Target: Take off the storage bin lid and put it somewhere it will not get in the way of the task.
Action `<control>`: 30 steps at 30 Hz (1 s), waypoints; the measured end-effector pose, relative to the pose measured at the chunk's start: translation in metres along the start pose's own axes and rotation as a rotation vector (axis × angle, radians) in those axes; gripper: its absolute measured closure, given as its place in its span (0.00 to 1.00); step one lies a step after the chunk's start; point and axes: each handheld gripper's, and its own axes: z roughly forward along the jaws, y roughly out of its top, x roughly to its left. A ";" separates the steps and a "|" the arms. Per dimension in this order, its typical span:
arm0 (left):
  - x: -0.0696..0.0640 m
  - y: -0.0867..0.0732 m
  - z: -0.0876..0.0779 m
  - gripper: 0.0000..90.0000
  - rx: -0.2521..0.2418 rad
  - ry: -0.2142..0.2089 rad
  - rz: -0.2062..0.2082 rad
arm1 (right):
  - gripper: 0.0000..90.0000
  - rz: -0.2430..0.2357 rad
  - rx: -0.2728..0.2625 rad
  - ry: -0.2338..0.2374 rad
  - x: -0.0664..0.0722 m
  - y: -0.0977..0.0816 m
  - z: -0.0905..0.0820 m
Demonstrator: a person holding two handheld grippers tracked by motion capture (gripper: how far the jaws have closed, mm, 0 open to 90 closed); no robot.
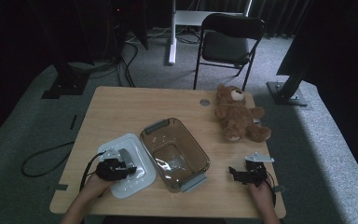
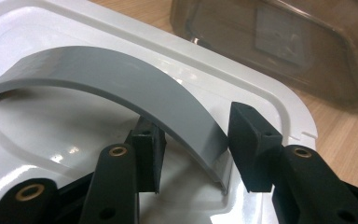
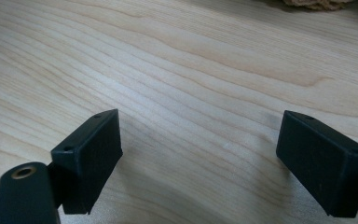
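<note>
Slippage is the main risk at the left tongs [image 2: 193, 140]. Their jaws stand part-way apart, astride the near end of the grey handle [image 2: 121, 79] that arches over the white lid [image 1: 129, 164], and neither pad presses on the handle. The lid lies flat on the table [image 1: 121, 105], at the front left, touching or just beside the clear brown container [image 1: 175, 154]. If the jaws close this near the handle's foot, the curved strip may slide out between the pads, or the lid may hang tilted when raised and swing against the container's rim. A grip that catches the lid's surface under the handle could also drag the lid across the table rather than lift it.

The right tongs [image 3: 200, 158] stand wide over bare wood at the front right of the table, holding nothing. A brown teddy bear [image 1: 237, 116] lies well apart from the lid, at the back right.

The far end of the handle is out of the left gripper view's clear reach, so its fastening cannot be judged. In the high view the left hand [image 1: 93, 186] and its gripper cover the handle. Whether lid and container actually touch cannot be told. The container's grey end clips [image 1: 193, 183] are small and dim, and their position cannot be made out.
</note>
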 end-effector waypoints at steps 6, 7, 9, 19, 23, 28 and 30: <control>-0.001 -0.002 -0.004 0.50 0.005 0.033 0.001 | 0.15 0.001 -0.002 0.002 0.000 0.000 0.000; -0.001 -0.003 -0.005 0.50 0.004 0.041 0.003 | 0.15 0.000 -0.002 0.001 0.000 0.000 0.000; 0.000 -0.005 -0.008 0.45 -0.005 0.045 -0.012 | 0.15 -0.002 -0.001 0.000 0.000 0.000 0.000; 0.002 -0.016 -0.027 0.25 -0.057 0.105 -0.044 | 0.15 -0.002 -0.001 0.000 0.000 0.000 0.000; 0.006 -0.021 -0.034 0.20 -0.059 0.172 -0.061 | 0.15 -0.002 -0.001 0.000 0.000 0.000 0.000; 0.010 -0.029 -0.046 0.12 -0.077 0.220 -0.060 | 0.15 -0.004 -0.001 0.000 0.000 0.000 0.000; 0.014 -0.033 -0.051 0.10 -0.088 0.260 -0.075 | 0.15 -0.003 -0.001 0.001 0.000 0.000 0.000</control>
